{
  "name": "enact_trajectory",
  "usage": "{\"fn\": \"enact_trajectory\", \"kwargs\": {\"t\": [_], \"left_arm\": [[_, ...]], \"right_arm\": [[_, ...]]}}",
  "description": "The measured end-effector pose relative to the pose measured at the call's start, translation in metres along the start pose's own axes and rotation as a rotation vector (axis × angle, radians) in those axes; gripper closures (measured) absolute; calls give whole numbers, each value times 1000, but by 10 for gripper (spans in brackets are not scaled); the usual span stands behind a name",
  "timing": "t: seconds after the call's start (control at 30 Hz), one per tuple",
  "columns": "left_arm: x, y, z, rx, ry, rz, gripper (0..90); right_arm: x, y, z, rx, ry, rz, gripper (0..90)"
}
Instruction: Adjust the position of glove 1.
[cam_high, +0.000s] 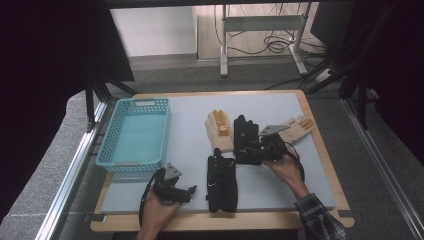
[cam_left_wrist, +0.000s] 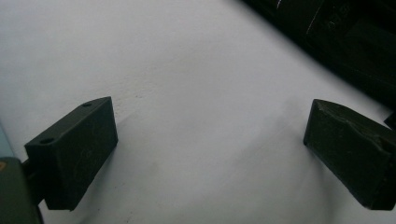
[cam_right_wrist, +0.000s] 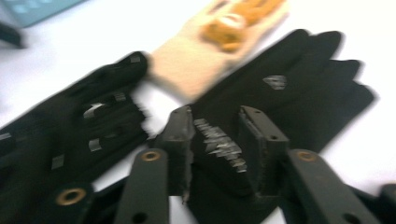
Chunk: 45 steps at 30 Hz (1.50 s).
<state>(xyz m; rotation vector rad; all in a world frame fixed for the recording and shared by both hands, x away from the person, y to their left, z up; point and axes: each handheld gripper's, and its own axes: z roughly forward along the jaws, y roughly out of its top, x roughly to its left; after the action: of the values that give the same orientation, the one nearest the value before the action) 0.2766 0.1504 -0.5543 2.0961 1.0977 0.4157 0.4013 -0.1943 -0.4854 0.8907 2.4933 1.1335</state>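
your right gripper (cam_high: 257, 146), right of centre in the high view, pinches the cuff of a black glove (cam_high: 246, 136) whose fingers run up the frame; the left gripper (cam_high: 186, 192) sits spread at lower left.

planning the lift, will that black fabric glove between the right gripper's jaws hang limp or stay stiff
Probably limp: the black fabric glove lies flat and creased, bunching between the right gripper jaws. Likely light for its size, being thin. It should not slip much, since cloth pinches easily.

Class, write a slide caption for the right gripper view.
Right hand-held gripper jaws straddling a black glove's cuff.
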Motion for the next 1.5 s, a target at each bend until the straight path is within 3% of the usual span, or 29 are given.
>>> {"fn": "enact_trajectory", "kwargs": {"t": [0.1,0.2,0.27,0.3,0.33,0.53,0.6,0.77,0.97,1.23,1.5], "left_arm": [[0,0,0,0,-1,0,31],[0,0,0,2,0,1,32],[0,0,0,2,0,1,32],[0,0,0,2,0,0,32],[0,0,0,2,0,0,32],[0,0,0,1,-1,0,32],[0,0,0,1,-1,1,32],[0,0,0,1,-1,1,32],[0,0,0,2,0,1,32],[0,0,0,2,-1,0,32],[0,0,0,2,-1,0,32]], "right_arm": [[-14,4,5,5,-26,18,696],[-24,8,14,18,-40,30,687],[-27,10,22,28,-50,34,605],[-30,11,30,43,-62,30,515],[-30,11,30,43,-62,30,515],[-39,12,55,85,-91,32,321],[-40,10,63,122,-112,30,299],[-33,9,62,124,-138,51,476],[-25,9,61,119,-128,76,724],[-28,8,56,95,-105,114,759],[-30,17,17,10,-109,160,757]]}}
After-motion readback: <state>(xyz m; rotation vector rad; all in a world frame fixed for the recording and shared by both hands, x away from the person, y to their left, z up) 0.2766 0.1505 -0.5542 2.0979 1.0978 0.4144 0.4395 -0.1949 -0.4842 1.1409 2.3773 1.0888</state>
